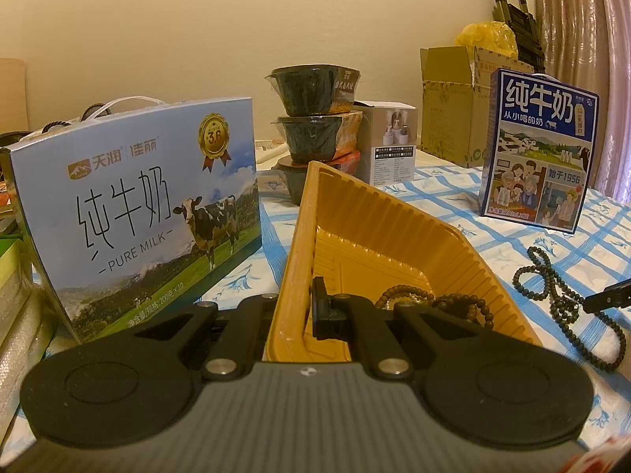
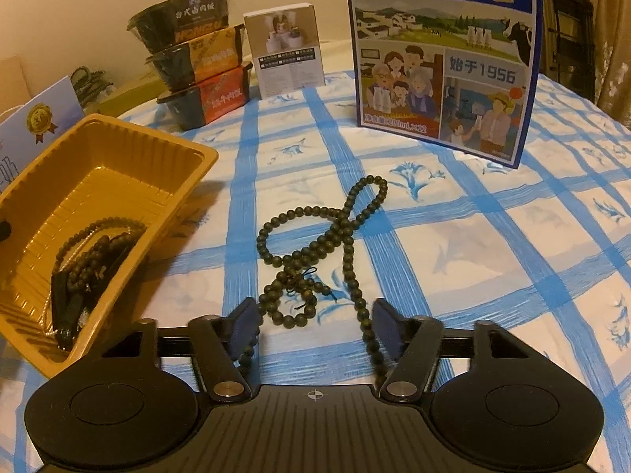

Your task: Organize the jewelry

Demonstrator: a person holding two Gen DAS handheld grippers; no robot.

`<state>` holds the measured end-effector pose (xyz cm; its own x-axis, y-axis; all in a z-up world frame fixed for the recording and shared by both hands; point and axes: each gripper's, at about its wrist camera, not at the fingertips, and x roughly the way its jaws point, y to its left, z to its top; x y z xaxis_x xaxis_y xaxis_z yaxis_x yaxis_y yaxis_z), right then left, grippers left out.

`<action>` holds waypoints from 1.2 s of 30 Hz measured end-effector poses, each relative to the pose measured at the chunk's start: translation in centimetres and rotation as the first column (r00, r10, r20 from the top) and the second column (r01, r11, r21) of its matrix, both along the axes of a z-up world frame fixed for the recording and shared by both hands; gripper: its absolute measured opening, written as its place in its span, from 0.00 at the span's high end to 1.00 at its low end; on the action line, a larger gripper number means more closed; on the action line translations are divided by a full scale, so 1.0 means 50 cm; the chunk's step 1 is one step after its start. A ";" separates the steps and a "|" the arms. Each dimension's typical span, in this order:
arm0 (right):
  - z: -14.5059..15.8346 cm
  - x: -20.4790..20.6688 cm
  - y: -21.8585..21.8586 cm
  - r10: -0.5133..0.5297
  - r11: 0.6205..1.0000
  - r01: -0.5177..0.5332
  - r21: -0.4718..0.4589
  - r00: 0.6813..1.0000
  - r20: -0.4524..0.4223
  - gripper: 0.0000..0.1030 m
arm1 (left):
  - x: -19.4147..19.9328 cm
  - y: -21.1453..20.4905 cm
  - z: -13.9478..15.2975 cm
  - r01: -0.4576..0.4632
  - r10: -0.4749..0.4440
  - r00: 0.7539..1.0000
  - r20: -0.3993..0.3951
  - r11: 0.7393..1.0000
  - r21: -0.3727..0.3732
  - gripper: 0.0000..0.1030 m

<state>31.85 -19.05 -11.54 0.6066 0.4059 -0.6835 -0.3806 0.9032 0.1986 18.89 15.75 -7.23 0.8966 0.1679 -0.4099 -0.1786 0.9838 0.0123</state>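
The left hand-held gripper (image 1: 303, 307) is seen clamped on the near wall of the yellow tray (image 1: 378, 232), jaws pressed together on the plastic — one string of beads (image 1: 445, 303) is already lying inside at the tray's near end. On the blue-checked surface (image 2: 493, 244), just beside the tray, the dark bead necklace (image 2: 315, 248) is sprawled in loops, and the right hand-held gripper (image 2: 313, 323) is held spread over its near end — beads between the fingers, not pinched.
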 end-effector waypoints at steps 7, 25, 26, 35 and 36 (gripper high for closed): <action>-0.016 0.031 0.012 0.025 1.000 -0.025 0.012 1.000 0.018 0.27 | 0.000 0.000 0.000 0.000 0.000 1.000 0.000 1.000 0.000 0.96; -0.053 0.041 0.049 0.128 0.987 -0.119 -0.112 0.989 0.072 0.85 | -0.004 0.001 -0.006 0.001 -0.001 1.000 0.001 1.000 -0.003 0.96; -0.052 0.033 0.047 0.136 0.985 -0.128 -0.114 0.988 0.067 0.85 | -0.005 0.002 -0.007 0.001 -0.001 1.000 0.001 1.000 -0.003 0.96; -0.048 -0.038 0.008 0.164 0.983 -0.161 -0.089 0.986 0.027 0.82 | -0.005 0.001 -0.004 -0.002 0.002 1.000 -0.001 1.000 -0.005 0.96; -0.049 -0.036 0.008 0.160 0.984 -0.158 -0.086 0.987 0.028 0.78 | -0.004 0.000 -0.004 -0.002 0.002 1.000 -0.002 1.000 -0.005 0.96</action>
